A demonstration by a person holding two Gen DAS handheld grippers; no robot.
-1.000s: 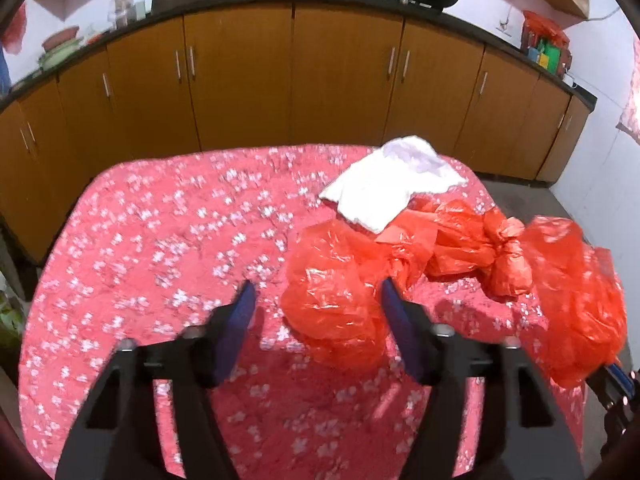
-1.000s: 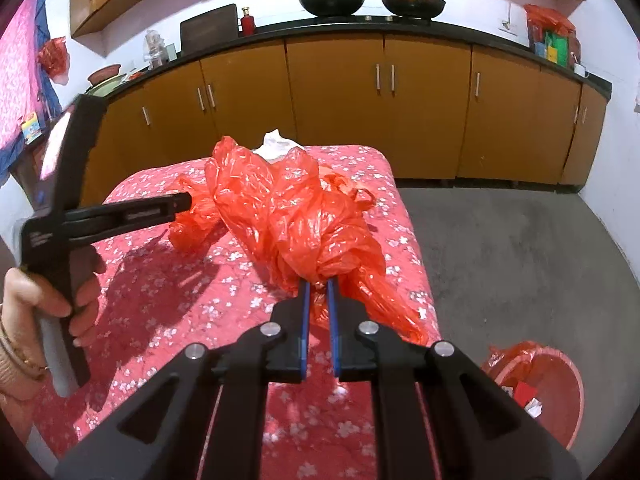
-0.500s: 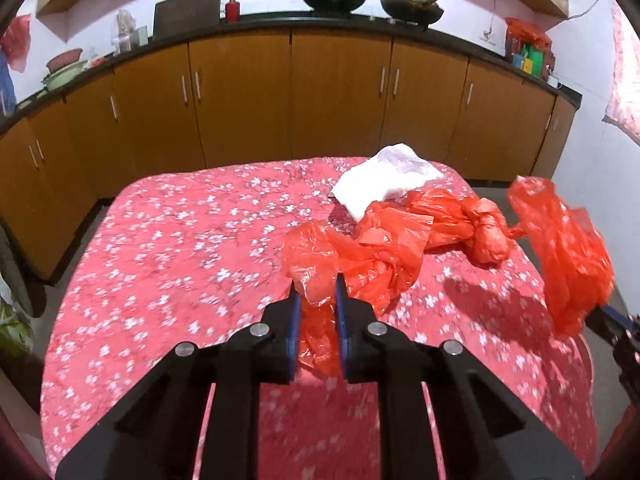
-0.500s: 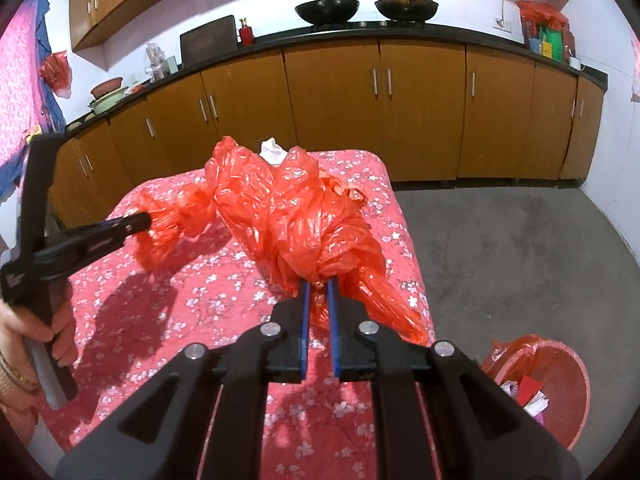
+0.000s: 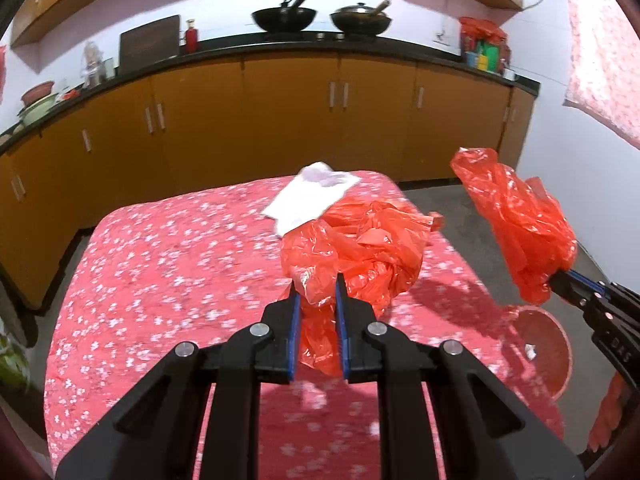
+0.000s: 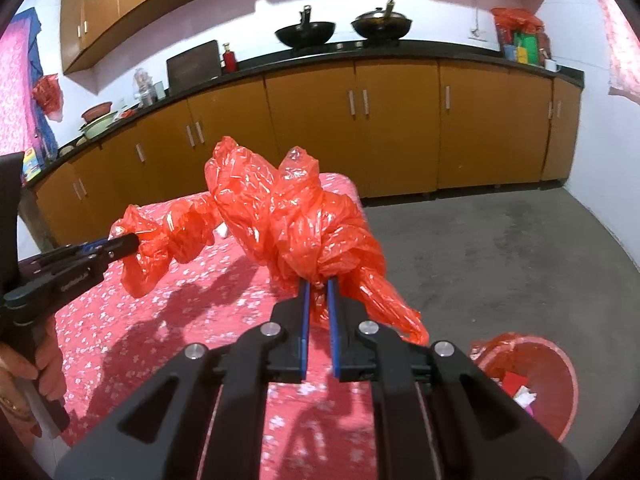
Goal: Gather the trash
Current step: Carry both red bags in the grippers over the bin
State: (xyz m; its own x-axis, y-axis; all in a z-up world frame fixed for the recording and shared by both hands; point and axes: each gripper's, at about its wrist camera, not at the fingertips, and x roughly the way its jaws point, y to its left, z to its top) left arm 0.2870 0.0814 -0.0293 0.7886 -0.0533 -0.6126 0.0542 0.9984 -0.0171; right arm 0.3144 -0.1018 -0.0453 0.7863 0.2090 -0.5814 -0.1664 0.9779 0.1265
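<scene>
My left gripper [image 5: 316,292] is shut on a crumpled orange-red plastic bag [image 5: 360,252] and holds it lifted above the red flowered table [image 5: 160,264]. My right gripper [image 6: 318,286] is shut on a second orange-red plastic bag [image 6: 292,216] and holds it in the air off the table's right side. In the left wrist view that second bag [image 5: 520,228] hangs at the right above a red trash bin [image 5: 548,356]. In the right wrist view the left gripper [image 6: 128,242] shows at the left with its bag [image 6: 168,236]. A white plastic bag [image 5: 312,196] lies at the table's far edge.
The red trash bin [image 6: 532,380] stands on the grey floor right of the table, with scraps inside. Brown kitchen cabinets [image 5: 280,120] run along the back wall under a black counter with two woks [image 5: 284,18]. Open floor [image 6: 500,248] lies to the right.
My left gripper shut on the orange bag and lifted it off the table. My right gripper kept its bag and moved right, nearer the bin.
</scene>
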